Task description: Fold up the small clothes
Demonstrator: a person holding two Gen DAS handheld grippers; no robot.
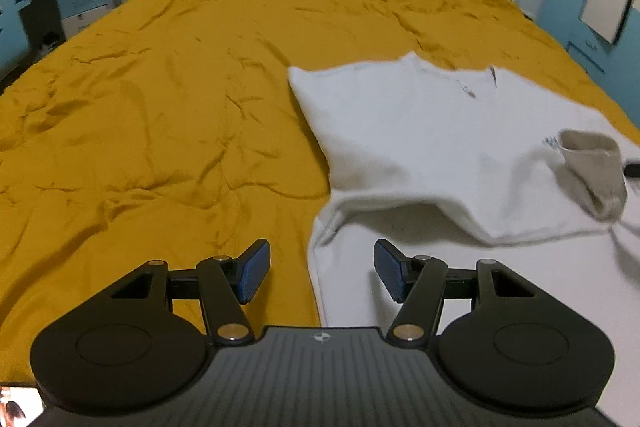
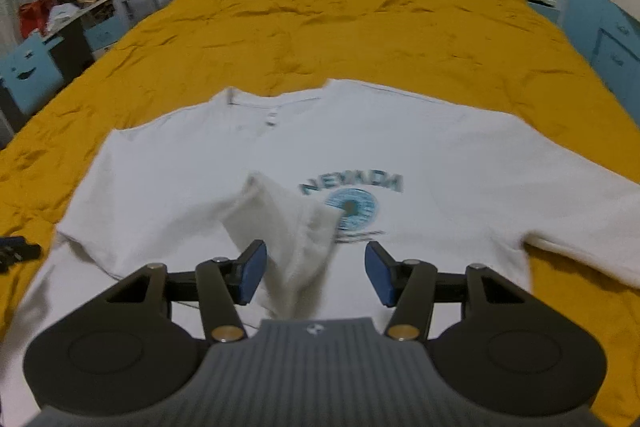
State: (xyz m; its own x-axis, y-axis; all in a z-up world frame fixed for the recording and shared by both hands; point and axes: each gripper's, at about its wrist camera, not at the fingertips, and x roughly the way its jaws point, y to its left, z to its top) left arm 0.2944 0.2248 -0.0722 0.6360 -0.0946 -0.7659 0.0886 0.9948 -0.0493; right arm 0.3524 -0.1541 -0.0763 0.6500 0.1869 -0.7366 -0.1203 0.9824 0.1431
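In the left wrist view, the white sweatshirt (image 1: 420,131) is seen spread on the yellow bedspread (image 1: 160,87), toward the right side of the bed and near its foot edge. One sleeve has already been laid over the body, its ribbed cuff (image 1: 596,171) resting near the printed chest. The left gripper (image 1: 322,273) is held with its jaws spread and nothing between them, poised above the garment's near left edge, where cloth meets bedspread. The neckline is turned toward the head of the bed, so the long axis runs from foot to head.

In the right wrist view, the same sweatshirt (image 2: 400,155) is shown front up, the collar pointing away toward the headboard and the print (image 2: 352,203) readable. The folded-in sleeve (image 2: 288,227) is draped between the blue pads (image 2: 250,273) of the right gripper (image 2: 316,273), whose jaws stand apart; no pad is seen pressing on it, so it is judged released rather than pinched. The other sleeve (image 2: 580,227) is still stretched out toward the right edge of the bed.

The fold is judged barely begun: one sleeve is in, while the second sleeve and the body folds remain to be done.
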